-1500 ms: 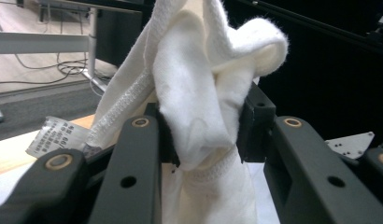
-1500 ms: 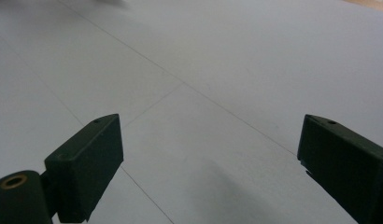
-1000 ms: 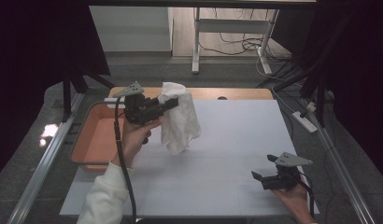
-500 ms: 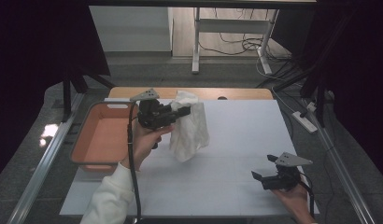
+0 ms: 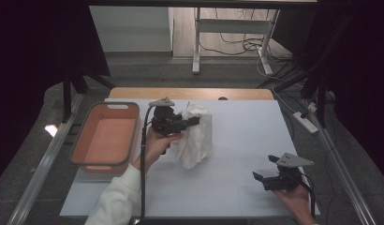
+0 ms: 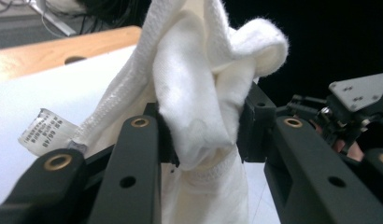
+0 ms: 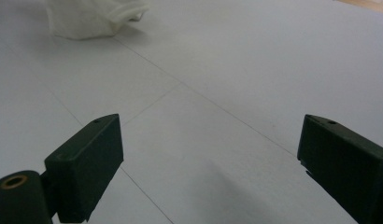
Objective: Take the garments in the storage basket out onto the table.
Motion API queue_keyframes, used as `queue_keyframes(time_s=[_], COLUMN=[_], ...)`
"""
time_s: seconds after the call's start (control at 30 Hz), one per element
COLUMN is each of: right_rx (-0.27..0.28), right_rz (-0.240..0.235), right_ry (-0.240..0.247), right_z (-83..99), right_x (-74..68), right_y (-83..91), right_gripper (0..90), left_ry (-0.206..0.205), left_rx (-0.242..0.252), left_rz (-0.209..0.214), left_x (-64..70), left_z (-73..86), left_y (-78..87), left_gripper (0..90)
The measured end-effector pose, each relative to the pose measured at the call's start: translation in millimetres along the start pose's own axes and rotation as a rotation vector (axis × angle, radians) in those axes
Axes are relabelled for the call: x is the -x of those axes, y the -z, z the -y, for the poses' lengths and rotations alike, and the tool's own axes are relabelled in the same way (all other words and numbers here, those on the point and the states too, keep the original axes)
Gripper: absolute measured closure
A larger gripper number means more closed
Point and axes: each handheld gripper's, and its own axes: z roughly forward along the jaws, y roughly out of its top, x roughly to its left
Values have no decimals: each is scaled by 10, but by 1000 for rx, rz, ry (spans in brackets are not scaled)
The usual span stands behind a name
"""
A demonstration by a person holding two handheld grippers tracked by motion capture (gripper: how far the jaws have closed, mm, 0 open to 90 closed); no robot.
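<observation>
The white cloth (image 5: 195, 136) hung bunched from the left gripper (image 5: 192, 122) over the middle of the table, right of the bin. Its top was raised, and its lower end reached down to the white tabletop (image 5: 237, 140); whether it rested there or only brushed it could not be told from the high view. In the left gripper view the cloth (image 6: 199, 93) was pinched between the two black jaws, a thick fold squeezed between the pads and a rounded lump bulging above them. A hemmed edge ran down to the left, and a small printed label (image 6: 47, 130) stuck out at that side.

The left gripper was held in a hand (image 5: 155, 145) with a white sleeve (image 5: 117, 199), its cable trailing down along the forearm. Just left of it stood the orange bin (image 5: 80, 145), near the table's left edge and apart from the cloth.

The right gripper (image 5: 265, 166) sat low near the table's front right corner, well apart from the cloth, in the other hand (image 5: 295, 201). Its jaws were spread wide with nothing between them; in the right gripper view the bare tabletop lay between them and the cloth (image 7: 87, 18) showed far off at the top left. A strip of wood (image 5: 190, 93) edged the table's far side.
</observation>
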Motion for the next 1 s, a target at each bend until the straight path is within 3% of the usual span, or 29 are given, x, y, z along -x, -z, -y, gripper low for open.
queue_keyframes(time_s=[0.27, 0.63, 1.0], right_rx=[-4, -6, -15], right_rz=[-2, -5, -5], right_ry=[3, 5, 8], right_z=[2, 6, 7], right_x=[-8, -11, -13], right_y=[-9, -19, -28], right_gripper=[67, 67, 67], left_ry=[-7, 1, 24], left_rx=[-44, -127, -243], left_rz=[10, 0, -61], left_x=[16, -61, -239], left_z=[66, 238, 498], left_y=[-156, -434, -727], left_gripper=[655, 639, 629])
